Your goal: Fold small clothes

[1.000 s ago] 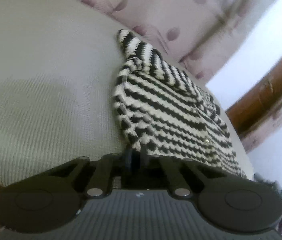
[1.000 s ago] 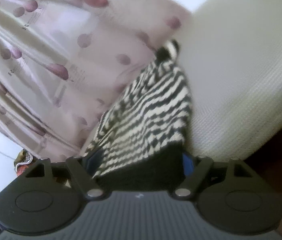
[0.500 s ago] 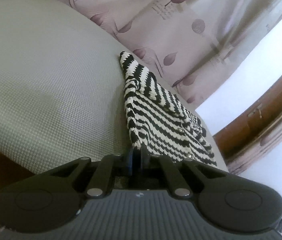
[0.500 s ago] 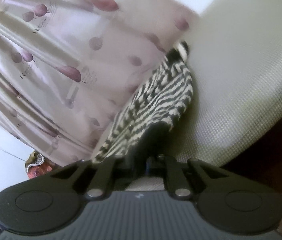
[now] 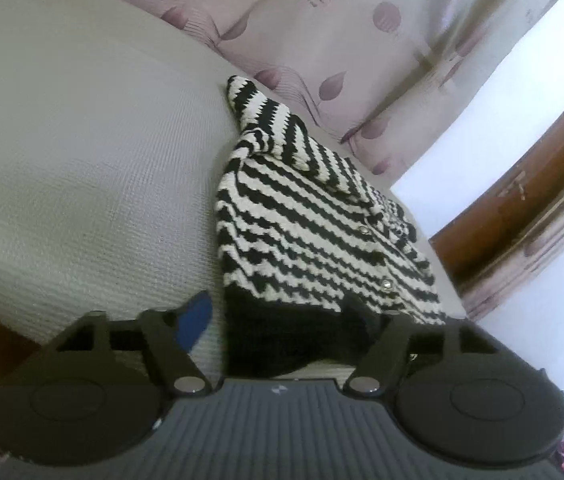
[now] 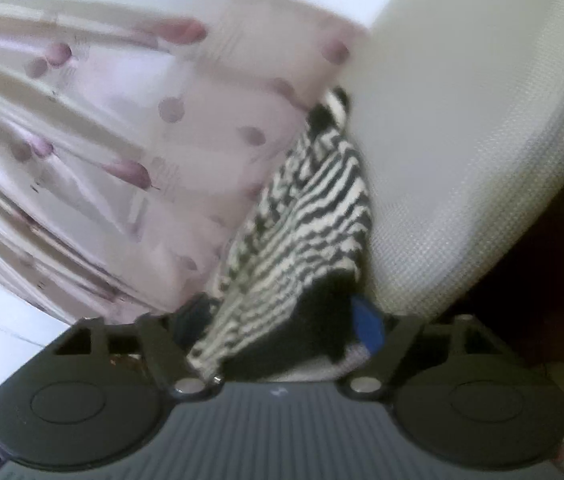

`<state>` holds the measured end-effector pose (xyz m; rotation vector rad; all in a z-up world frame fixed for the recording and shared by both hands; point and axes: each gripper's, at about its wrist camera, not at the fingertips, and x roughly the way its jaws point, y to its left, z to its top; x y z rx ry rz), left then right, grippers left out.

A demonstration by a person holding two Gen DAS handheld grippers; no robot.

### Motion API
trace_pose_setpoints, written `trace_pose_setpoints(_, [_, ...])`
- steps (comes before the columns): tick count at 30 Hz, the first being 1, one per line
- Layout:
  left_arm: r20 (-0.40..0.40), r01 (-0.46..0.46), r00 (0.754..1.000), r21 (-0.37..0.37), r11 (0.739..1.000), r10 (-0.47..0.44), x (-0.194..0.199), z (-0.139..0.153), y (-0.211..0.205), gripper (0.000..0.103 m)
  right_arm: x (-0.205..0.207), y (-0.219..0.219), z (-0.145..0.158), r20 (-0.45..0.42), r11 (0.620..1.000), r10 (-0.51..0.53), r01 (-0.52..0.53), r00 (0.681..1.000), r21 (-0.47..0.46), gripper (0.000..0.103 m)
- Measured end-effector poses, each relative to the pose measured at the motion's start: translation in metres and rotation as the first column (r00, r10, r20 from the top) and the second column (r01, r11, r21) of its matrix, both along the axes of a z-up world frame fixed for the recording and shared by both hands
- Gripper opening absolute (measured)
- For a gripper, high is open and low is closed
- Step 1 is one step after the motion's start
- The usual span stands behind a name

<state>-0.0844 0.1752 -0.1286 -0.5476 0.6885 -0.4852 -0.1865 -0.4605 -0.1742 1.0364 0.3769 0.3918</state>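
Observation:
A small black-and-white striped knit cardigan (image 5: 302, 216) with snap buttons and a black hem lies on a pale grey textured cushion (image 5: 82, 160). My left gripper (image 5: 282, 320) is open, its jaws wide on either side of the black hem; one blue fingertip pad (image 5: 192, 322) shows at the left. In the right wrist view the same cardigan (image 6: 306, 224) runs away from my right gripper (image 6: 282, 320), which is open with the hem lying between its jaws and a blue pad (image 6: 366, 322) at the right. That view is blurred.
A pink curtain with purple leaf prints (image 5: 342, 40) hangs behind the cushion and also shows in the right wrist view (image 6: 102, 140). A brown wooden frame (image 5: 522, 208) stands at the right. The cushion's front edge (image 6: 502, 240) drops to dark floor.
Both grippers were shut on the cardigan's hem half a second ago and are now open. The hem lies loose between the jaws on the cushion.

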Motion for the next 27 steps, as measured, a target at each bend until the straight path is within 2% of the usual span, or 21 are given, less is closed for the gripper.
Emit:
trace_pose_setpoints(4, [-0.008, 0.038, 0.999, -0.001, 0.999, -0.038, 0.008, 0.002, -0.007, 0.076, 0.014, 0.005, -0.005, -0.041, 1.000, 0.008, -0.008, 0.999, 0.010, 0.076])
trace_pose_setpoints(5, [-0.012, 0.041, 0.999, -0.006, 0.999, -0.041, 0.010, 0.002, -0.007, 0.076, 0.019, 0.007, -0.007, -0.063, 1.000, 0.010, -0.010, 0.998, 0.002, 0.062])
trace_pose_setpoints(6, [-0.020, 0.036, 0.999, -0.005, 0.999, -0.036, 0.012, 0.002, -0.008, 0.060, 0.023, 0.011, -0.009, -0.077, 1.000, 0.014, -0.015, 0.997, -0.012, 0.046])
trace_pose_setpoints(7, [-0.042, 0.031, 0.999, 0.002, 1.000, -0.031, 0.016, 0.001, -0.009, 0.021, 0.029, 0.015, -0.010, -0.092, 0.999, 0.023, -0.026, 0.995, -0.030, 0.018])
trace_pose_setpoints(8, [-0.059, 0.021, 0.998, 0.019, 1.000, -0.020, 0.019, -0.001, -0.010, 0.001, 0.030, 0.018, -0.010, -0.094, 0.998, 0.024, -0.028, 0.995, -0.050, 0.012])
trace_pose_setpoints(9, [-0.059, -0.003, 0.998, 0.031, 1.000, 0.005, 0.018, -0.003, -0.008, 0.006, 0.031, 0.021, -0.009, -0.082, 0.997, 0.027, -0.033, 0.996, -0.068, 0.012])
trace_pose_setpoints(14, [-0.027, -0.040, 0.999, -0.035, 0.999, 0.039, 0.012, 0.005, 0.003, 0.006, 0.026, 0.014, 0.000, -0.043, 0.998, 0.047, -0.049, 0.998, -0.050, 0.011])
trace_pose_setpoints(17, [0.012, -0.040, 0.999, -0.023, 0.999, 0.040, 0.014, 0.016, 0.000, 0.006, 0.027, 0.009, 0.008, -0.027, 0.998, 0.055, -0.056, 0.998, -0.033, 0.011])
trace_pose_setpoints(27, [0.142, -0.085, 0.988, 0.159, 0.984, 0.062, 0.028, 0.061, -0.039, 0.006, 0.054, 0.007, 0.039, 0.043, 0.996, 0.092, -0.092, 0.995, -0.012, 0.011])
